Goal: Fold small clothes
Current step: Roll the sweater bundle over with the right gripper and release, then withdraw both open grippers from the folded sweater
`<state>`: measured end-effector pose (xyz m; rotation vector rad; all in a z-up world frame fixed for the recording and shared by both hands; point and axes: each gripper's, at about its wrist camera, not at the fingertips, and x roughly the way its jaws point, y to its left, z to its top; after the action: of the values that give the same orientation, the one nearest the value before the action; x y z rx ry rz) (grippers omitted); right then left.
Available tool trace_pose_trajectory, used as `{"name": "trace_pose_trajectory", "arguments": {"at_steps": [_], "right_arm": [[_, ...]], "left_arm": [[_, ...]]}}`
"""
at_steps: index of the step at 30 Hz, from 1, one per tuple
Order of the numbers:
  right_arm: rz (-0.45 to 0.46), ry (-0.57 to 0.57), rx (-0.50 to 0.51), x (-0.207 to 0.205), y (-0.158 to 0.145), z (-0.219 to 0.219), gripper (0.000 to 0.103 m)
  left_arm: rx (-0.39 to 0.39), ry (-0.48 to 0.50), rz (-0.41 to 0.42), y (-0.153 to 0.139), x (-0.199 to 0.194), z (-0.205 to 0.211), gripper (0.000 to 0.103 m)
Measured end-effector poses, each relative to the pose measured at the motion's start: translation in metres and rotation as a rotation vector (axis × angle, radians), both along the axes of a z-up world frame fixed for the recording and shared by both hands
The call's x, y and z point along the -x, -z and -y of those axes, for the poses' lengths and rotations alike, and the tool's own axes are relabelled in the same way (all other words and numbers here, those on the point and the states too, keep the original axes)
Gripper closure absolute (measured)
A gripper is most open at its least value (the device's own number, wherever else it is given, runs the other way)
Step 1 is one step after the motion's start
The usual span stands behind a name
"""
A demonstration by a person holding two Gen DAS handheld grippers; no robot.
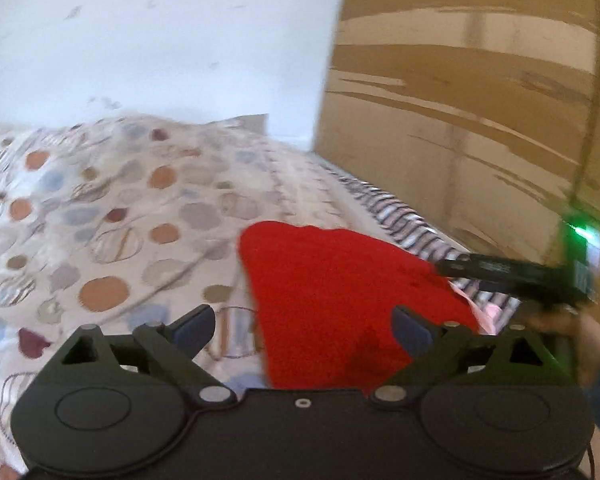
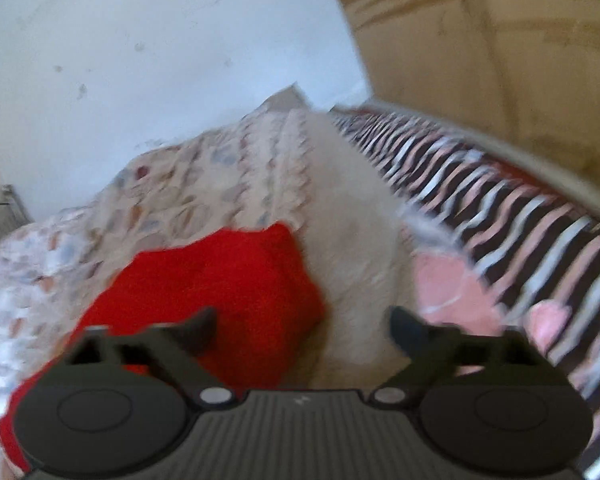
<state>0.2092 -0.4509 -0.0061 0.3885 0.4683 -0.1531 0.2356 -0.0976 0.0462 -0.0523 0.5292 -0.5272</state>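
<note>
A small red garment (image 1: pixel 340 296) lies on the spotted bedspread (image 1: pixel 100 216). My left gripper (image 1: pixel 304 330) hovers over its near edge with both jaws spread wide and nothing pinched between them. In the right wrist view the same red garment (image 2: pixel 220 292) lies low and left, under the left finger. My right gripper (image 2: pixel 302 330) is open too, its gap over pale cream fabric (image 2: pixel 352 248). The other gripper (image 1: pixel 516 276) shows at the right edge of the left wrist view, held by a hand (image 1: pixel 576 336). Both views are blurred.
A wooden wardrobe (image 1: pixel 480 92) stands to the right of the bed and a white wall (image 1: pixel 160 40) behind it. A black, white and pink striped cloth (image 2: pixel 500 200) runs along the bed's right side, with a pink piece (image 2: pixel 444 280) beside the cream fabric.
</note>
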Motion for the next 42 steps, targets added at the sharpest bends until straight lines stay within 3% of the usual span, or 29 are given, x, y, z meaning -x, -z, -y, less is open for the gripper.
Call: {"name": "trace_pose_trajectory", "arguments": {"at_steps": [6,13,16,21,24,28,34,39,42], "right_arm": [[0.084,-0.025,0.05,0.033,-0.023,-0.025,0.0],[0.114,-0.142,0.116,0.06,-0.02,-0.073,0.0],[0.07,-0.146,0.193,0.066,-0.01,-0.09,0.0],[-0.043,-0.09,0.339,0.063,0.012,-0.111,0.0],[-0.109,-0.092,0.376,0.058,0.029,-0.116,0.0],[-0.128,-0.086,0.311,0.061,0.046,-0.117,0.0],[-0.095,0.003,0.178,0.083,0.04,-0.1,0.0],[0.082,0.089,0.093,0.114,0.006,-0.097,0.0],[0.142,0.042,0.052,0.114,-0.003,-0.099,0.0]], "left_arm": [[0.058,-0.053,-0.072,0.0,-0.027,-0.001,0.004],[-0.02,-0.024,-0.149,0.025,-0.034,0.022,0.002],[-0.005,-0.038,-0.176,0.039,-0.032,0.021,0.001],[0.084,-0.054,-0.303,0.059,-0.041,0.011,0.001],[0.078,-0.052,-0.294,0.062,-0.041,0.011,0.001],[0.023,-0.052,-0.252,0.061,-0.038,0.019,0.001],[-0.001,-0.068,-0.235,0.058,-0.035,0.023,0.001],[0.023,-0.088,-0.249,0.049,-0.035,0.016,0.001],[0.072,-0.106,-0.244,0.042,-0.032,0.007,0.001]]}}
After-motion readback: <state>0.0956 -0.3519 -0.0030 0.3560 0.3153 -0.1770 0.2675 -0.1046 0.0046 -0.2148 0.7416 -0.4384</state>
